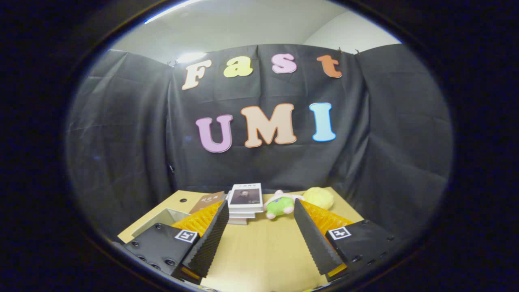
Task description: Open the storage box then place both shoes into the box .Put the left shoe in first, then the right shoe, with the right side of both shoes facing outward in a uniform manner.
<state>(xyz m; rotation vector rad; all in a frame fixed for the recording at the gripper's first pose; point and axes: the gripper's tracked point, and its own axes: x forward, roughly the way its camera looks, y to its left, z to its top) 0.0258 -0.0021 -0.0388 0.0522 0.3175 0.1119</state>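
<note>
Gripper (259,211) fingers stand wide apart, holding nothing, above the bare wooden table (263,251). Storage box (160,221), pale and open-topped, sits just left of the left finger. Beyond the fingertips: a stack of books (244,202), a green plush toy (279,205), a yellow plush (319,197).

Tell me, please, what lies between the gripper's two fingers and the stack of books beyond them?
In the gripper view, the open gripper has nothing between its fingers; only bare table stretches up to the stack of books.
</note>
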